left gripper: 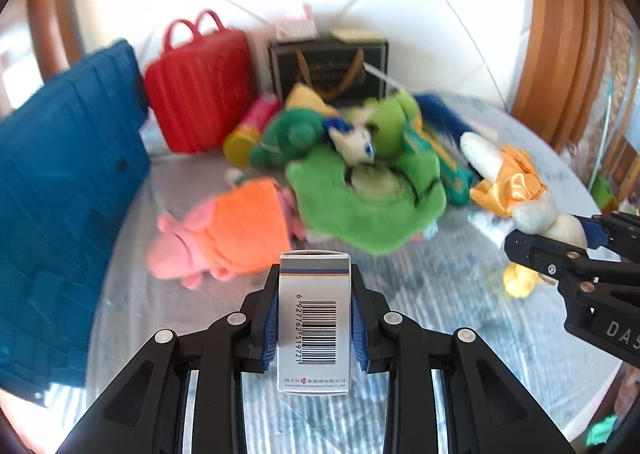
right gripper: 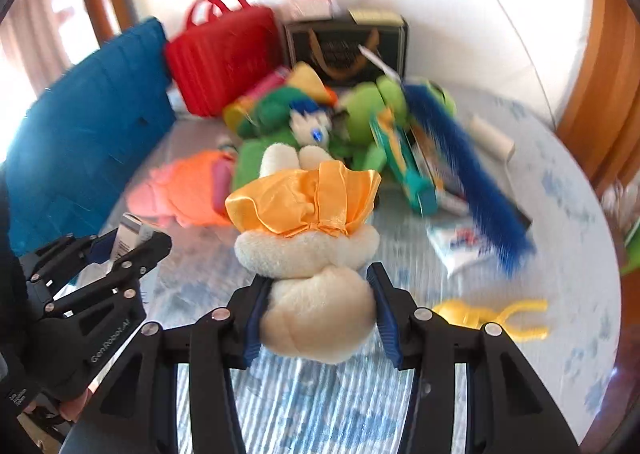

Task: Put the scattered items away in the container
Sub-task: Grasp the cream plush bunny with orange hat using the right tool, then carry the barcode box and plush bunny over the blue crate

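Above a blue-patterned bench strewn with plush toys, the left tool pinches a white barcoded cardboard box and the right tool clamps a cream plush rabbit in an orange satin skirt, both lifted clear, likely for carrying to the red ribbed case behind.

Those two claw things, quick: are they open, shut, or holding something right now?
Left gripper: closed on a small white box with a barcode.
Right gripper: closed on a cream plush toy in an orange satin dress.
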`<state>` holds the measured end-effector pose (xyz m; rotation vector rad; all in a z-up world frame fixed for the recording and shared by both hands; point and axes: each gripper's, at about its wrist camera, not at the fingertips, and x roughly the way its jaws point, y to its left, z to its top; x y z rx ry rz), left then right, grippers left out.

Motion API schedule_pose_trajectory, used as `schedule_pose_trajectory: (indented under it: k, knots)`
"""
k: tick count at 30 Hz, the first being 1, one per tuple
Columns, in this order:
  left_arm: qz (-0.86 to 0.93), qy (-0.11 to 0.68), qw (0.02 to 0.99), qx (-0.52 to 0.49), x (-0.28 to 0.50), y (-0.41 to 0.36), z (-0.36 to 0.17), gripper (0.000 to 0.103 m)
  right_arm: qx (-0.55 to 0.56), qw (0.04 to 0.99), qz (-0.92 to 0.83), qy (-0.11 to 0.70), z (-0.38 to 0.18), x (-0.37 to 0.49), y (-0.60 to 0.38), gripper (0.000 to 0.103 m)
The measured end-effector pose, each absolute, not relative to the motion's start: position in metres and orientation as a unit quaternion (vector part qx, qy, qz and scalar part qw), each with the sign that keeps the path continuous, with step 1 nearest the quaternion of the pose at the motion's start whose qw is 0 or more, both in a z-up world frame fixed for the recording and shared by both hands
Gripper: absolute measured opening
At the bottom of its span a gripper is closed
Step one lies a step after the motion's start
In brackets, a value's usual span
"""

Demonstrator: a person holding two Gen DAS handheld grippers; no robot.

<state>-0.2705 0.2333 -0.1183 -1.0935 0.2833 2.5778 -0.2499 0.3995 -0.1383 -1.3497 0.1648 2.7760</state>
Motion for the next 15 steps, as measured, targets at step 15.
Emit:
schedule_pose_trajectory:
  k: [15]
  knots:
    - [0.955, 0.068, 0.110, -0.268, -0.256, 0.132, -0.012, 0.029, -0.337, -0.036, 0.941, -0.004, -0.040, -0.249, 0.313, 0.046]
